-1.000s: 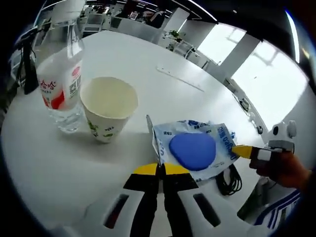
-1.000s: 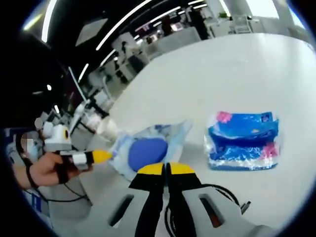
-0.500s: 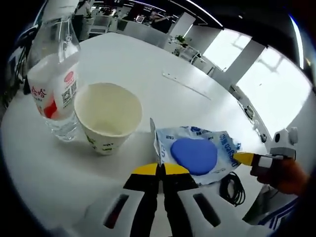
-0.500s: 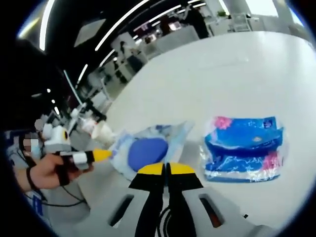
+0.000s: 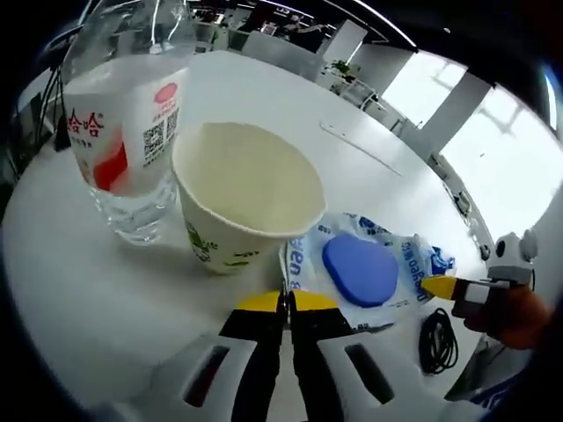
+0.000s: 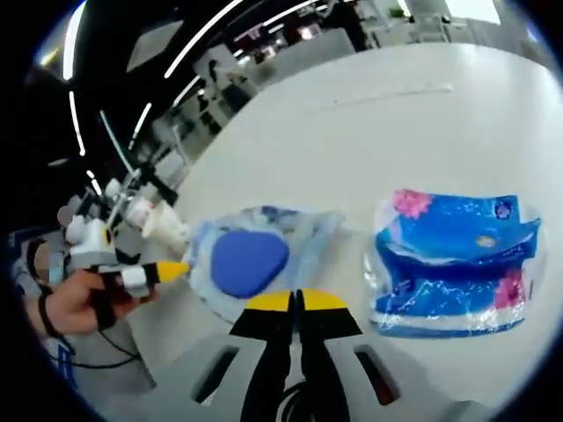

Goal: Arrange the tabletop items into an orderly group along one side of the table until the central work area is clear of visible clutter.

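A wipes packet point(image 5: 369, 272) with a blue oval lid lies on the white table point(image 5: 79, 290), right beside a paper cup point(image 5: 242, 198). My left gripper point(image 5: 286, 301) is shut on the packet's near corner. From the right, my right gripper point(image 5: 437, 286) pinches the packet's far edge with its yellow tips. In the right gripper view the same packet point(image 6: 251, 257) sits just ahead of my shut right gripper point(image 6: 296, 301), with the left gripper point(image 6: 167, 271) at its left edge. A water bottle point(image 5: 123, 114) stands behind the cup.
A blue tissue pack point(image 6: 453, 264) lies to the right of the packet. A black cable point(image 5: 435, 338) coils near the table edge. The paper cup point(image 6: 163, 227) is small and far at the left. A person's hand point(image 6: 75, 299) holds the left gripper.
Both grippers have carried the wipes packet toward the cup and bottle, which now loom large in the left gripper view. The packet now lies against the cup's base. The jaws stay shut.
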Available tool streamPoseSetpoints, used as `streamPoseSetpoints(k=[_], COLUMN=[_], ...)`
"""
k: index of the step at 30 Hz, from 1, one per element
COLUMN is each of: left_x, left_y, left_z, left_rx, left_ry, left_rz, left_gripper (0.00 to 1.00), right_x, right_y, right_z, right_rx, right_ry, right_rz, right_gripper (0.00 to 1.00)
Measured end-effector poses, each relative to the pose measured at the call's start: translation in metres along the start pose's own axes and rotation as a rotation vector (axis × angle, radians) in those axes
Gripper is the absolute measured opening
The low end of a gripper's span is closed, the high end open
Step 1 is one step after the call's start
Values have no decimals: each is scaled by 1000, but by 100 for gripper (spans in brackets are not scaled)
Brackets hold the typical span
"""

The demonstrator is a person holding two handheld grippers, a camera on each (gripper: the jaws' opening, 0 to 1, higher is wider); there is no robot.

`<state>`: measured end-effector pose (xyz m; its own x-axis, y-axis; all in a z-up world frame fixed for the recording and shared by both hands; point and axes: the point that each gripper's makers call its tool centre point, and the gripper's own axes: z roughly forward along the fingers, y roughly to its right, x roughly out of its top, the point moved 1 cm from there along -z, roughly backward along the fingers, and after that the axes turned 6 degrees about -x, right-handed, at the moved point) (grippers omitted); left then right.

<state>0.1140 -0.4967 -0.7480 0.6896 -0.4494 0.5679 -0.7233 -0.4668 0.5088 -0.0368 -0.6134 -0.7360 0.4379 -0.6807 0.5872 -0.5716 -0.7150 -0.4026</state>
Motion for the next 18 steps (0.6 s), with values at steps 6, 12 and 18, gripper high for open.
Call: streamPoseSetpoints(k=[6, 12, 18], left_x=[1, 2, -4], left_y=[1, 7, 4], left_z=[1, 6, -3], left_rx=[-7, -38, -59], left_ry=[2, -11, -8], left_rz=[-1, 1, -13], left_gripper=[0, 0, 6], right_x=[-1, 4, -1], right_y=[4, 11, 12], right_z=[-2, -3, -17], right_rx=[-5, -12, -2], right_ry=[7, 6, 12], right_rz=[12, -54, -93], right_gripper=[0, 2, 8])
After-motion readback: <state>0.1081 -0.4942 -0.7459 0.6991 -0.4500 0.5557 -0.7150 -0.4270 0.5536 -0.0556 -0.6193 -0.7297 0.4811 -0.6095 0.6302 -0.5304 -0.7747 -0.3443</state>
